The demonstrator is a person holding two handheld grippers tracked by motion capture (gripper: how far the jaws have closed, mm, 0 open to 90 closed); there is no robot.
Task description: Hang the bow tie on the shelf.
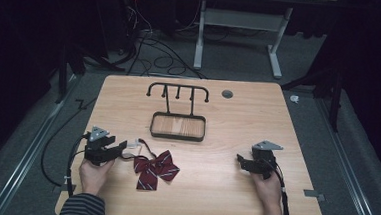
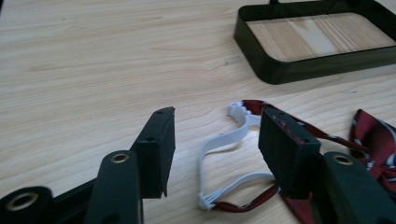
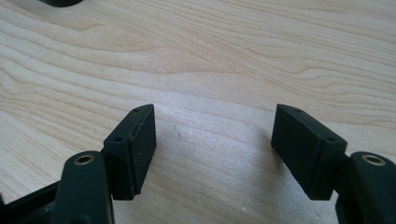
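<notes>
Hands and striped sleeves enter from the near desk (image 1: 223, 199) edge, each hand holding a claw. Wooden desk top, pale grain, bare over most of its area. Behind the centre stands a black stand (image 1: 178, 92) with hooks along a top bar, rising from a shallow black-rimmed tray (image 1: 178, 127) with a wooden floor; tray holds nothing, hooks carry nothing.

Bow tie (image 1: 155, 168), dark red with thin light stripes, lies flat near the front left of the desk, in front of the tray and apart from it. Its white elastic strap (image 2: 219, 142) loops out toward the left claw (image 2: 215, 140).

Left claw: jaws apart, low over the desk, straddling the strap loop; not yet closed on it. Right claw (image 3: 212, 140): jaws apart, nothing between them, over bare wood well to the right of the tie.

Handling judgement: tie is light, soft, limp; will sag and swing when lifted. Strap is thin and stretchy, could slip from a shallow pinch. Best hold: strap loop or centre knot.
</notes>
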